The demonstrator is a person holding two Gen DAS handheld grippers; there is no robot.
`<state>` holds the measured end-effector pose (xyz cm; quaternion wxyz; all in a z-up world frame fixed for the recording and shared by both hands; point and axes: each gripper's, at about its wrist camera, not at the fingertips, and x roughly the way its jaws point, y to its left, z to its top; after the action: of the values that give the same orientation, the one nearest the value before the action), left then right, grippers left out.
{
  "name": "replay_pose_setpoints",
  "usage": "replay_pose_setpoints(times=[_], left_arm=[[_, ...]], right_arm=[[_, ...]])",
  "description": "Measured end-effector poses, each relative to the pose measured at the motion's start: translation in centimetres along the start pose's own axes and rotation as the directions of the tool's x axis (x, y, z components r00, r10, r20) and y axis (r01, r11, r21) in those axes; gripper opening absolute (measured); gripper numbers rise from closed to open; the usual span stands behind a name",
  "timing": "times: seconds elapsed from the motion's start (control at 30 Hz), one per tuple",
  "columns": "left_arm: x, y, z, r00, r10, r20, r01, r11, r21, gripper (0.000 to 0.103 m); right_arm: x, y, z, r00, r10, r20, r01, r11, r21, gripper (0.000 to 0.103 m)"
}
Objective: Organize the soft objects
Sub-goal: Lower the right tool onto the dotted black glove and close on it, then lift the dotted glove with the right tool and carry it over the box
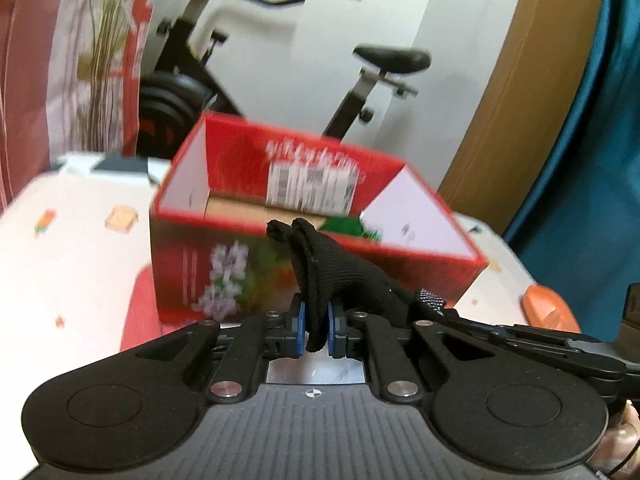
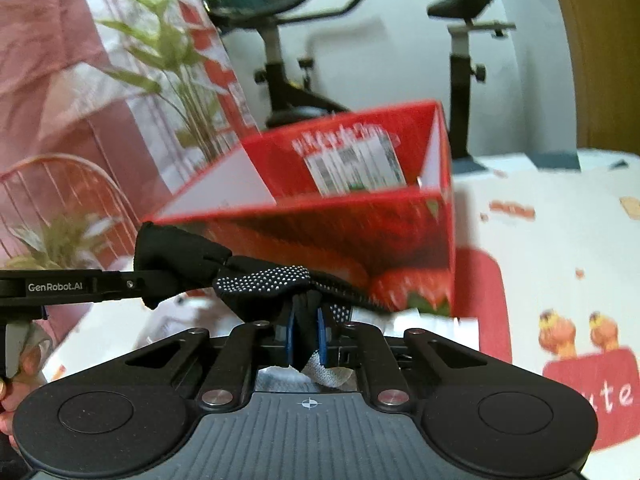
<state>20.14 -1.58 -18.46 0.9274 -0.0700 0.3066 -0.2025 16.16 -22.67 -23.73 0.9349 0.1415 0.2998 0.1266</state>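
A black knitted glove with white grip dots is held between both grippers, in front of an open red cardboard box. My left gripper is shut on the glove's cuff end. My right gripper is shut on the dotted end of the same glove. The left gripper also shows in the right wrist view, coming in from the left. The red box stands on the table just beyond the glove. Something green lies inside the box.
The table has a white cloth with red and orange prints. An exercise bike stands behind the box. A plant and pink curtain are at the left. An orange object lies at the right.
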Motion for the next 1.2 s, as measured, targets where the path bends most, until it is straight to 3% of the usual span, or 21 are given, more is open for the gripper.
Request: replay_pose_setpoints(times=[0.4, 0.57, 0.7, 0.87, 1.13, 1.2], left_arm=[[-3.2, -1.8, 5.2, 0.985, -0.037, 0.168, 0.030, 0.999, 0.041, 0.011], [-1.0, -1.0, 7.5, 0.991, -0.029, 0.131, 0.028, 1.000, 0.009, 0.011], [2.4, 0.6, 8.3, 1.000, -0.007, 0.027, 0.008, 0.999, -0.043, 0.011], [6.0, 2.6, 8.1, 0.996, 0.024, -0.084, -0.029, 0.998, -0.059, 0.012], [7.4, 3.4, 7.9, 0.992, 0.046, -0.119, -0.047, 0.999, -0.003, 0.014], [7.4, 3.6, 8.0, 0.992, 0.044, -0.119, -0.045, 0.999, -0.006, 0.019]], right_arm=[[-3.0, 2.1, 6.4, 0.984, 0.060, 0.168, -0.047, 0.996, -0.077, 0.010], [-1.4, 2.3, 10.3, 0.981, 0.055, 0.184, -0.034, 0.993, -0.114, 0.010], [2.1, 2.3, 12.4, 0.991, 0.031, 0.129, -0.012, 0.989, -0.147, 0.010], [7.2, 1.2, 12.9, 1.000, -0.003, -0.002, 0.003, 0.996, -0.090, 0.010], [11.3, 0.1, 11.2, 0.990, -0.035, -0.138, 0.033, 0.999, -0.014, 0.010], [11.8, 0.2, 11.0, 0.987, -0.046, -0.156, 0.044, 0.999, -0.019, 0.011]])
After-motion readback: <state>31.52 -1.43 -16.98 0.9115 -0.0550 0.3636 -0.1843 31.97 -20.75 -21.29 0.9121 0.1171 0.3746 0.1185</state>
